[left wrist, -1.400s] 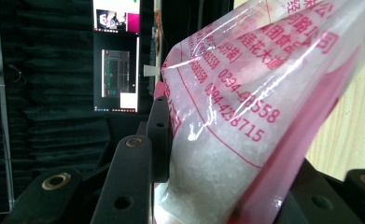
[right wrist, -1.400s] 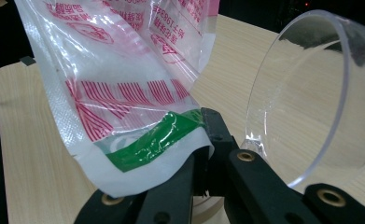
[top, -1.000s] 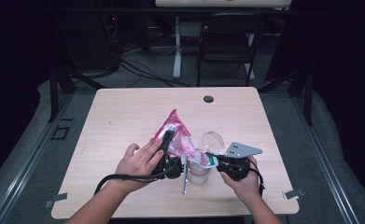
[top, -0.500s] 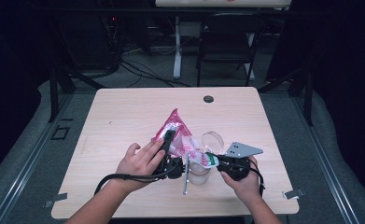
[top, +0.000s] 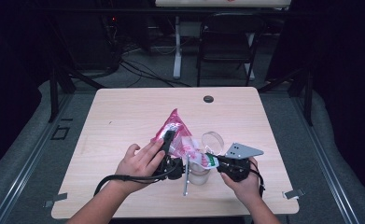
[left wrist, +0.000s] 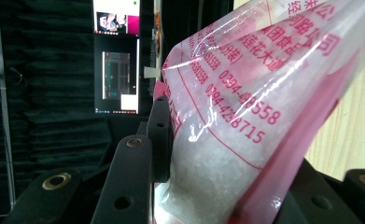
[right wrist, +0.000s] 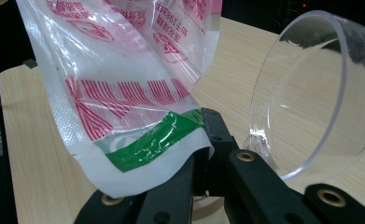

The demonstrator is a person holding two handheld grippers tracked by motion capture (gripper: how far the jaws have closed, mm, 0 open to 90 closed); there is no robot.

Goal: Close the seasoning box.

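Observation:
A pink-and-white printed plastic bag (top: 175,128) with white granules inside hangs over the middle of the table, held between both grippers. My left gripper (top: 167,140) is shut on the bag's (left wrist: 245,116) full body, one black jaw on each side of it. The bag's (right wrist: 124,70) lower corner, the one with a green stripe, is pinched flat in my right gripper (right wrist: 203,140), which is shut on it. Under that corner a clear container (top: 199,175) stands on the table. Just beyond my right gripper (top: 212,160), a clear plastic cup (right wrist: 311,93) sits tilted, with its mouth showing.
The wooden table (top: 124,116) has a black round grommet (top: 208,99) near its far edge. A folding chair (top: 227,42) and cables stand on the floor beyond it. The grey three-cornered plate (top: 243,150) rides on my right gripper.

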